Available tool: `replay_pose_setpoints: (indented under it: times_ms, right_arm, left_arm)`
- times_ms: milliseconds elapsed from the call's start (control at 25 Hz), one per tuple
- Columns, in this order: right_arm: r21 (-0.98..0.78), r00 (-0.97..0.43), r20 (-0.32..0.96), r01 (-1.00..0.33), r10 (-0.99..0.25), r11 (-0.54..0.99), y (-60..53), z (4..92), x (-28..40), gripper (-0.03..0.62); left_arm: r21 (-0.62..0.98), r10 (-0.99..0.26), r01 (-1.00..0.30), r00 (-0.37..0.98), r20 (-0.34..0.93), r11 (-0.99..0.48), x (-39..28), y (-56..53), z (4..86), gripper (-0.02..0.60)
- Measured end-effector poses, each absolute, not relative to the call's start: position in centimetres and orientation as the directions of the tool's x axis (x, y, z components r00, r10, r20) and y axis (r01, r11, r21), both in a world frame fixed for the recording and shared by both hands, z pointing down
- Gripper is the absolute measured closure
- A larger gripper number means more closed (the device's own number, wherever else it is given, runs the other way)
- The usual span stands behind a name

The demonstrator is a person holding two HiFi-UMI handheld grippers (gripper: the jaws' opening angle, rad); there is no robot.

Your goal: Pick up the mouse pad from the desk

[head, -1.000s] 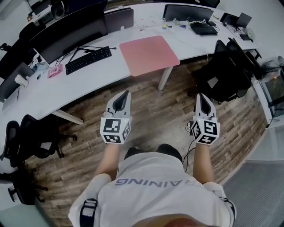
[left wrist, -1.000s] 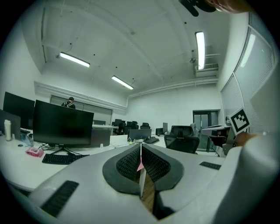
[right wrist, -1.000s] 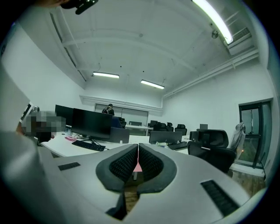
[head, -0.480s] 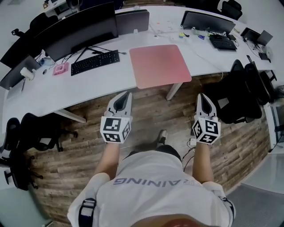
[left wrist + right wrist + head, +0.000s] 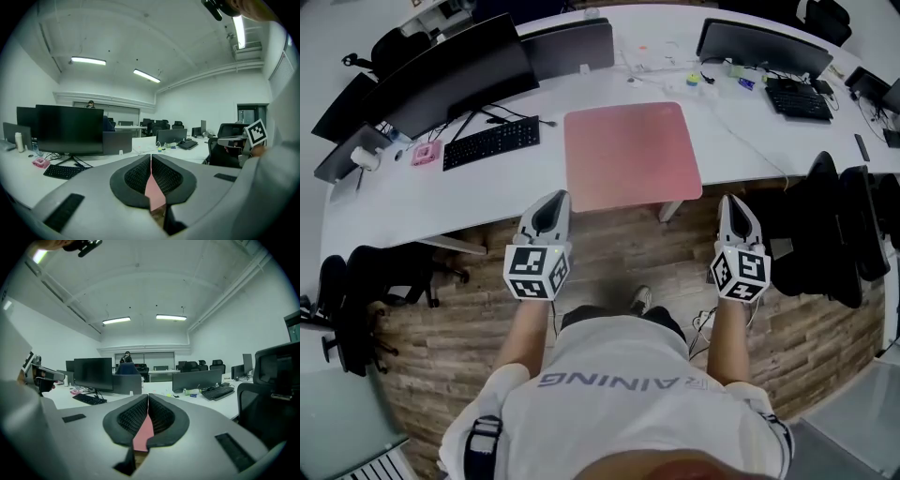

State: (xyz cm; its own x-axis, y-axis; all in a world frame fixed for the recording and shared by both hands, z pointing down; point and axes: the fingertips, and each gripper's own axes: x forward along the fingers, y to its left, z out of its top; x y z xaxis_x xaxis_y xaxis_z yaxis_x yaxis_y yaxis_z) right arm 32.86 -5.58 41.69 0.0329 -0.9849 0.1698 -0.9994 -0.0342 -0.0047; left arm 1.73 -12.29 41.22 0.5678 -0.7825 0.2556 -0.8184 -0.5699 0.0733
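Note:
A large pink mouse pad [image 5: 632, 154] lies flat on the white desk [image 5: 422, 202], its near edge at the desk's front edge. My left gripper [image 5: 551, 203] is shut and empty, over the wooden floor just short of the pad's near left corner. My right gripper [image 5: 736, 204] is shut and empty too, in front of the desk and right of the pad's near right corner. In the left gripper view the pink pad [image 5: 155, 195] shows as a sliver through the slit between the shut jaws; the right gripper view shows the pad [image 5: 143, 434] the same way.
A black keyboard [image 5: 490, 142] and a large monitor [image 5: 450, 75] stand left of the pad, with a small pink object [image 5: 426, 153] further left. A second monitor [image 5: 766, 45] and keyboard [image 5: 799, 99] are at the back right. Black office chairs [image 5: 839, 230] stand to the right and one [image 5: 384, 281] to the left.
The person has walked toward the desk: the pad and desk edge now lie much closer to both grippers. Both grippers stayed shut throughout.

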Motion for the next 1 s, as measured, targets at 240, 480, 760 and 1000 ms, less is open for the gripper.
replay_pose_setpoints:
  times_ms: [240,480,760,1000]
  right_arm:
    - [-0.04,-0.039,0.237,-0.999,-0.971,0.03,-10.3,44.9,36.0,0.569]
    - [-0.032,-0.099,0.287,-0.995,-0.953,0.094,-16.0,46.4,36.2,0.569]
    - [0.025,-0.113,0.375,-0.991,-0.92,0.132,-24.6,48.0,34.9,0.569]
    - [0.057,-0.101,0.446,-0.988,-0.889,0.141,-30.3,50.3,33.5,0.569]
  left_arm:
    - [0.099,-0.782,-0.832,0.548,0.298,-0.545,5.1,-15.8,43.3,0.548]
    - [0.109,-0.791,-0.855,0.511,0.337,-0.507,5.7,-20.6,45.4,0.548]
    - [0.148,-0.78,-0.861,0.505,0.371,-0.487,5.0,-29.7,47.5,0.548]
    - [0.181,-0.757,-0.867,0.494,0.427,-0.464,2.9,-35.2,50.8,0.548]
